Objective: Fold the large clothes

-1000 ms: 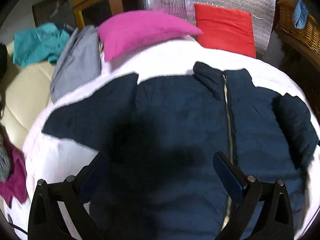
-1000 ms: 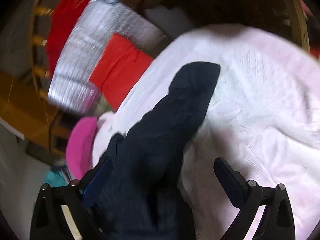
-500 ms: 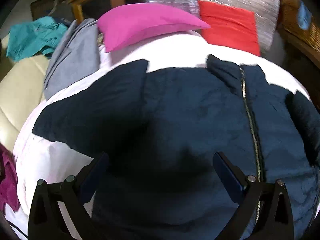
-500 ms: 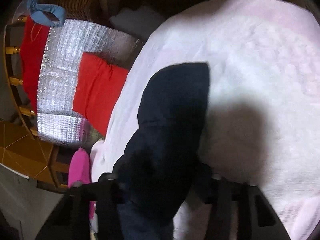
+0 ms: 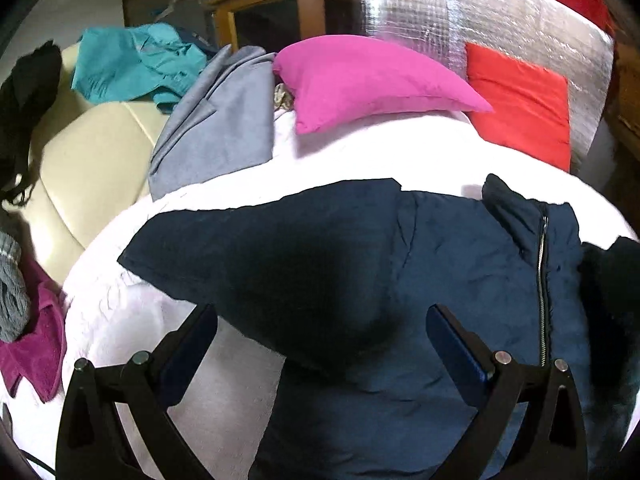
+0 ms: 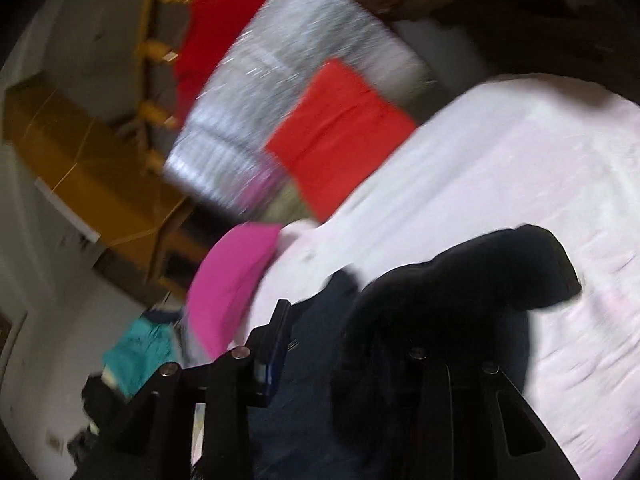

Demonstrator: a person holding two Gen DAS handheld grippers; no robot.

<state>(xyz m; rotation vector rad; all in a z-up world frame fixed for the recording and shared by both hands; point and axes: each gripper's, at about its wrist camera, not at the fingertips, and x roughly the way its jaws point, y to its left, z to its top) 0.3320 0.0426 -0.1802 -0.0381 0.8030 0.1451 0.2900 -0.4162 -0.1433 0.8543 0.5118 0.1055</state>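
Bedding comes first: a white blanket point(image 5: 400, 160) covers the bed, and my navy jacket point(image 5: 460, 280) lies on it zip-up, filling most of the near half. I judge the fold barely begun. The body is flat, the left sleeve point(image 5: 240, 248) is spread out sideways and untouched, and only the right sleeve point(image 6: 480, 280) is in hand, bunched up above the blanket rather than laid across the chest. So both sleeves are left to bring in, then the body to double over. My right claw point(image 6: 344, 360) has its jaws closing with the dark sleeve cloth packed between them; that view is blurred, but the cloth bulges over the far finger and I take it as gripped. My left claw point(image 5: 320, 340) hangs released over the jacket near the armpit of the spread sleeve, with nothing between its fingers. Around the head of the bed sit a pink pillow point(image 5: 360, 80) and a red cushion point(image 5: 520, 112), leaning on a silver padded sheet point(image 5: 500, 20). A grey garment point(image 5: 216, 120) overlaps the blanket's left edge beside a cream sofa point(image 5: 92, 152), where a teal shirt point(image 5: 132, 64) is heaped. A magenta cloth point(image 5: 36, 340) lies at the near left. None of these touch the jacket; the grey garment lies nearest the spread sleeve.
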